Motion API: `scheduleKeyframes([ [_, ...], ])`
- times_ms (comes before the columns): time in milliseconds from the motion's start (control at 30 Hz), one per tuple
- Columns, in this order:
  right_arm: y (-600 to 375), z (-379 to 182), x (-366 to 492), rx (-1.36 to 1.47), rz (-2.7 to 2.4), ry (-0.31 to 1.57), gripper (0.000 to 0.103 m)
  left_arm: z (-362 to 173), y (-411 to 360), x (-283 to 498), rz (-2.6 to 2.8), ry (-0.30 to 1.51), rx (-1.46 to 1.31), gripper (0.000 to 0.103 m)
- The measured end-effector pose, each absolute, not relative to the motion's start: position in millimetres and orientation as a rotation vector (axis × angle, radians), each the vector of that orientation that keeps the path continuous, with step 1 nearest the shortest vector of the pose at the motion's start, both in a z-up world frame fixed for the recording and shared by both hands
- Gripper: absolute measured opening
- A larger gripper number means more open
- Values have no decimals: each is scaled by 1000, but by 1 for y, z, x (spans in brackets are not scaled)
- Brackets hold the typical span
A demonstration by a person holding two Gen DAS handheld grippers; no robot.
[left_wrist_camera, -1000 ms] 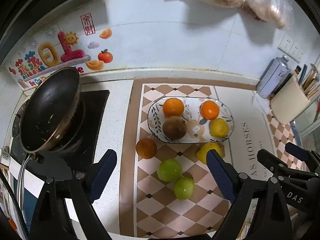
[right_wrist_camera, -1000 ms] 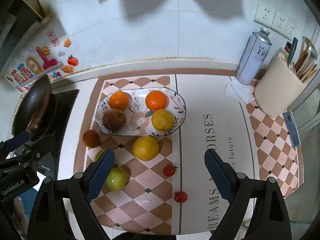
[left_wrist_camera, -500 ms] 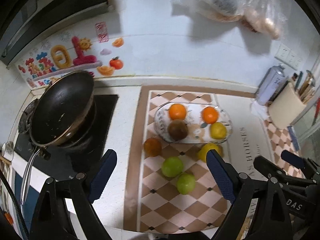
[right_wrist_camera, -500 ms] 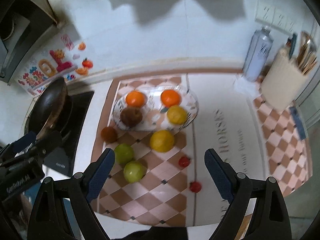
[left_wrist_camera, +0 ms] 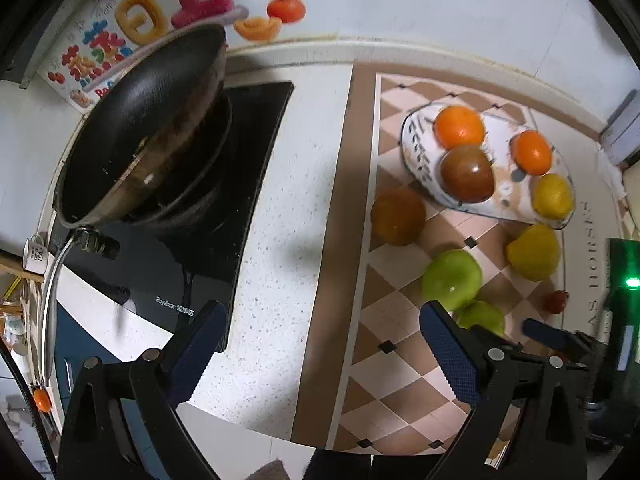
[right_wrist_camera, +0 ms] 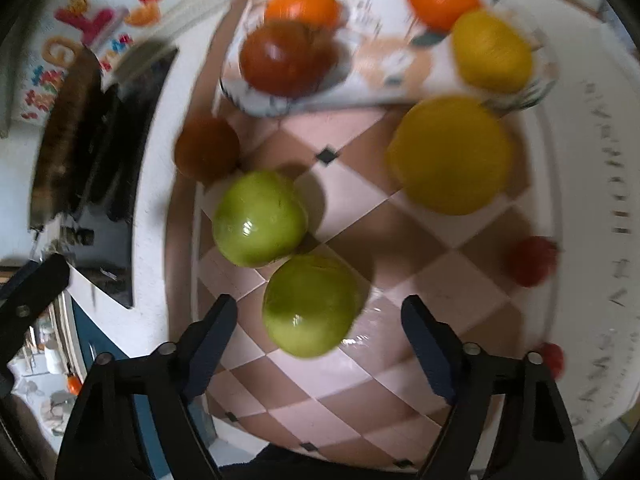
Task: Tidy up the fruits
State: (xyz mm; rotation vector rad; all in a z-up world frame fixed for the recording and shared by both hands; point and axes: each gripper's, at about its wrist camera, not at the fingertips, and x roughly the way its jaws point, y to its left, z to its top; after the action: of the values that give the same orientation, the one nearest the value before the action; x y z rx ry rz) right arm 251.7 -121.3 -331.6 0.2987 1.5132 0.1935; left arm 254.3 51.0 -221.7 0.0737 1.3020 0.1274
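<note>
With both green apples (right_wrist_camera: 310,304) touching on the mat (right_wrist_camera: 400,376) short of the plate (right_wrist_camera: 384,80), hovering the right gripper (right_wrist_camera: 316,330) wide open around the nearer one, probably risking nudging its neighbour (right_wrist_camera: 259,218) rolling away.

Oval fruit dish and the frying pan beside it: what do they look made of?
The oval fruit dish looks like glazed ceramic: glossy white surface with printed leaf and animal motifs, though melamine can't be ruled out. The frying pan looks like metal with a dark matte non-stick lining; its outer wall shows a brownish, coppery sheen, and a bright metal handle joins it.
</note>
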Motion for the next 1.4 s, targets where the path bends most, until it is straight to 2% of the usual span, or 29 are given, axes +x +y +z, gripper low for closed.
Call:
scheduleKeyframes([
  [67, -114, -351, 254, 296, 215, 1558, 64, -229, 49, 260, 123, 1321, 77, 99],
  [133, -110, -348, 251, 267, 225, 1534, 57, -234, 45, 267, 104, 1335, 81, 99],
  [333, -148, -332, 237, 261, 152, 1519, 57, -250, 5, 286, -30, 1354, 202, 99],
  [667, -194, -338, 223, 317, 67, 1532, 57, -303, -66, 300, -281, 1426, 453, 98],
  [700, -195, -341, 221, 325, 61, 1534, 57, -306, -71, 300, -305, 1425, 465, 94],
  [767, -195, -345, 220, 328, 52, 1541, 57, -311, -78, 299, -335, 1432, 483, 76],
  [800, -193, -345, 221, 330, 48, 1529, 57, -315, -81, 299, -344, 1442, 491, 62],
  [833, -193, -345, 221, 329, 47, 1530, 57, -317, -83, 299, -323, 1428, 523, 55],
  [1133, -209, -350, 224, 418, 50, 1545, 58, -307, -57, 289, -234, 1460, 317, 54],
  [1400, -198, -351, 229, 349, 50, 1545, 58, -305, -44, 278, -234, 1454, 219, 54],
])
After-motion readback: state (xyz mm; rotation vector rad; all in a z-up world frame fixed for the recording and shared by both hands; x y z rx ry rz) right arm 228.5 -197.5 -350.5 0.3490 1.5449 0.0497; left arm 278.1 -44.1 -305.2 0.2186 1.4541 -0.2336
